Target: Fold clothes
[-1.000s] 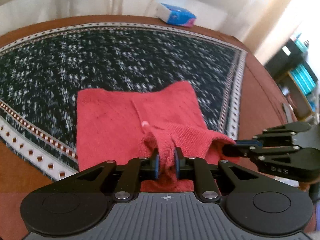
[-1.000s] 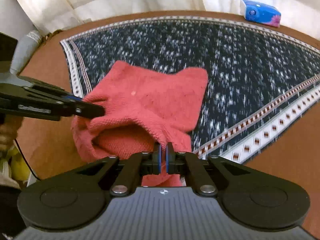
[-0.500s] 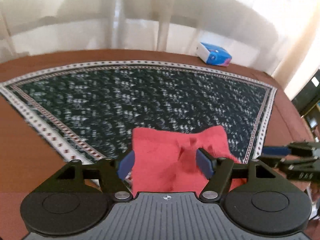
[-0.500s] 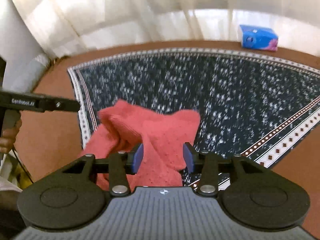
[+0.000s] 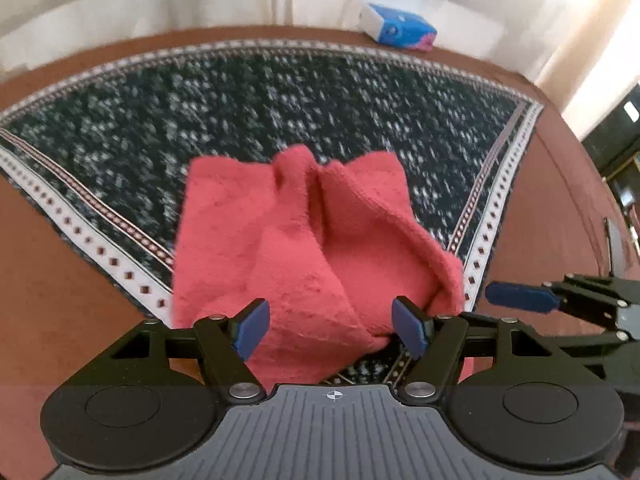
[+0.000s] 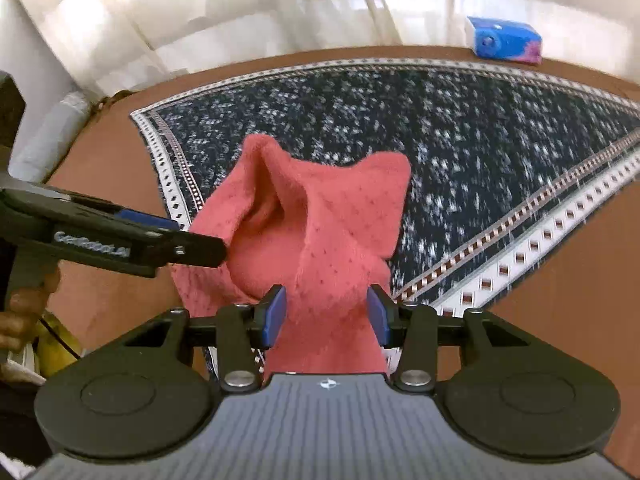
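Red cloth (image 5: 304, 240) on patterned rug (image 5: 240, 112)

Black left gripper (image 5: 333, 330) and right gripper (image 6: 326, 315): blue pads, silver screws, ribbed grey bodies.

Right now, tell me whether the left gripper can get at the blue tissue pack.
Probably not without a long move: the tissue pack sits at the table's far edge, beyond the patterned mat, and the open left gripper straddles the red cloth.

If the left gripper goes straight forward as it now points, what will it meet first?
Most likely the crumpled red knitted cloth: it lies directly between and ahead of the open left gripper, on the dark speckled rug. Depth is unclear, so contact may be immediate.
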`<move>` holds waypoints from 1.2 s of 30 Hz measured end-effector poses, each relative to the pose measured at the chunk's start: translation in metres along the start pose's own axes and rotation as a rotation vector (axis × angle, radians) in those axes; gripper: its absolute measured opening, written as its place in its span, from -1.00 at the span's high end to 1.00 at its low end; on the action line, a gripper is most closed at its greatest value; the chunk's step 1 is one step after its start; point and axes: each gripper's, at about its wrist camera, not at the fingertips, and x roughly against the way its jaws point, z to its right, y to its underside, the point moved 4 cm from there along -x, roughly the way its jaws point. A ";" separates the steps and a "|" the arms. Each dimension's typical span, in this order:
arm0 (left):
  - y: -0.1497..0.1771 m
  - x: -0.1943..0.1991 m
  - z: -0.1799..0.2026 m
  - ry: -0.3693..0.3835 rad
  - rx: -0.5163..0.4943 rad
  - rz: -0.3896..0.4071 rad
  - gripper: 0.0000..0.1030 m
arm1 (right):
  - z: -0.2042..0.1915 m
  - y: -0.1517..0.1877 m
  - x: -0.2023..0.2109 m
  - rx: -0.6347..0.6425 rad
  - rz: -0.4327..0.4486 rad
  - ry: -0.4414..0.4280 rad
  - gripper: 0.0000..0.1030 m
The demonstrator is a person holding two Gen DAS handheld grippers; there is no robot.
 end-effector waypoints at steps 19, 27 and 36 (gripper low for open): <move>-0.001 0.006 -0.023 -0.049 0.052 -0.005 0.93 | -0.020 0.021 -0.032 -0.039 -0.065 0.042 0.64; -0.022 0.047 -0.063 -0.126 0.043 0.076 0.94 | 0.002 -0.005 -0.004 -0.011 -0.004 0.067 0.89; -0.042 0.053 -0.112 -0.220 -0.031 0.102 0.93 | 0.056 -0.054 -0.005 -0.013 0.092 0.154 0.90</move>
